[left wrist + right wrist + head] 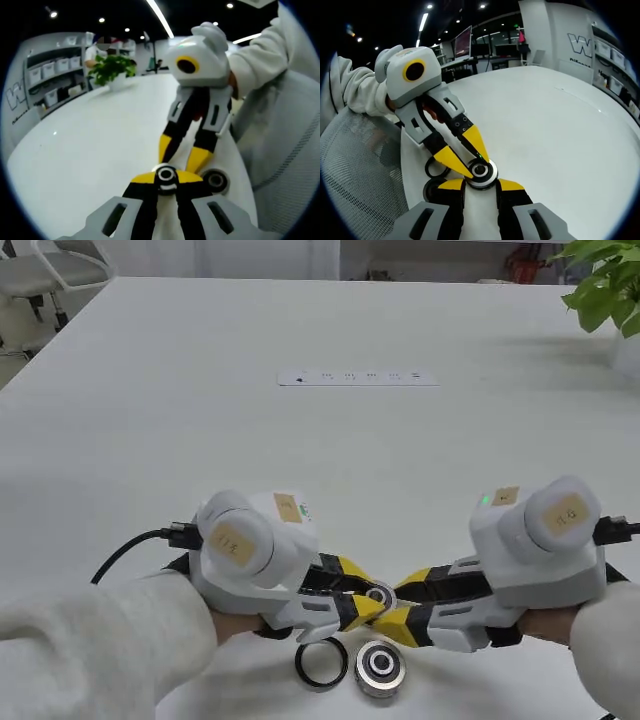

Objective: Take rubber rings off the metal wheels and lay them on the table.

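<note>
Above the near bench edge, left gripper and right gripper both clamp one metal wheel; opposed pulls may slip it, dropping it onto the loose rubber ring.

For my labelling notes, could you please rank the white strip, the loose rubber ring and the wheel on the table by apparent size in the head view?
1. white strip, largest, though farthest from the camera.
2. loose rubber ring and the wheel beside it: about alike, so unranked.
</note>
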`<state>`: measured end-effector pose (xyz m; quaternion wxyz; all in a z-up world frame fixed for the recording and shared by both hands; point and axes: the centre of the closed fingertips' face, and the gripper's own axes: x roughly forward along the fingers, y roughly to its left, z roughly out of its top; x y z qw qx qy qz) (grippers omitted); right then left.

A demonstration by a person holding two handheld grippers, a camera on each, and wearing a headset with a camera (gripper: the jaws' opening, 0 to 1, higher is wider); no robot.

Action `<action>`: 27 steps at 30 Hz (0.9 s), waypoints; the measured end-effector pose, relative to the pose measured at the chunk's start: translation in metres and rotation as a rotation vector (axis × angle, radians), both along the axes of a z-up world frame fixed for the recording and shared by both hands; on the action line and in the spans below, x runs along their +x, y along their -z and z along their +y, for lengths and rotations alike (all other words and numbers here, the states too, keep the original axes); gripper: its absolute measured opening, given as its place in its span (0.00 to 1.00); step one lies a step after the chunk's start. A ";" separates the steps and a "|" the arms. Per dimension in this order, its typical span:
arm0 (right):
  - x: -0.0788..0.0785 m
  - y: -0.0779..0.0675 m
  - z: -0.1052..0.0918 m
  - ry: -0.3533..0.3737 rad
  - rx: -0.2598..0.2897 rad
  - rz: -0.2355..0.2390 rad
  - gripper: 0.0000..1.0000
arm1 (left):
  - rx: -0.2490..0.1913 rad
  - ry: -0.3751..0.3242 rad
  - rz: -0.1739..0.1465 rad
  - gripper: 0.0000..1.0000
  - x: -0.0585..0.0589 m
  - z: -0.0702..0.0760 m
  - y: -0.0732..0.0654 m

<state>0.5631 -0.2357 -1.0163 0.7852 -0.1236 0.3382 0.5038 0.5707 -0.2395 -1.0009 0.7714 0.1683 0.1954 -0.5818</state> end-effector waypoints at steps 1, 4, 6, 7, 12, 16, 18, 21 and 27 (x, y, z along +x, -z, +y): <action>0.000 0.000 0.000 -0.003 -0.001 -0.003 0.21 | 0.000 0.001 -0.002 0.14 0.000 0.000 0.000; 0.000 0.000 0.000 -0.013 -0.004 -0.012 0.21 | -0.007 -0.001 -0.001 0.14 0.000 0.000 0.000; 0.000 0.000 -0.001 -0.019 -0.009 -0.016 0.20 | -0.007 -0.001 -0.001 0.14 0.000 0.000 0.000; -0.001 0.000 -0.001 -0.027 -0.014 -0.022 0.20 | -0.007 0.000 -0.002 0.14 0.000 0.000 0.000; -0.001 0.002 -0.005 -0.043 -0.036 -0.036 0.16 | -0.008 -0.001 -0.001 0.14 0.000 0.000 0.000; -0.002 0.002 -0.006 -0.046 -0.038 -0.038 0.14 | -0.010 -0.004 0.001 0.14 0.000 0.000 0.000; -0.002 0.002 -0.006 -0.053 -0.044 -0.044 0.14 | -0.010 -0.003 0.000 0.14 0.000 0.000 0.000; -0.002 0.002 -0.006 -0.061 -0.048 -0.050 0.14 | -0.010 -0.003 0.000 0.14 0.000 0.000 0.000; -0.003 0.003 -0.007 -0.072 -0.057 -0.060 0.10 | -0.011 -0.003 -0.001 0.14 0.000 0.000 0.000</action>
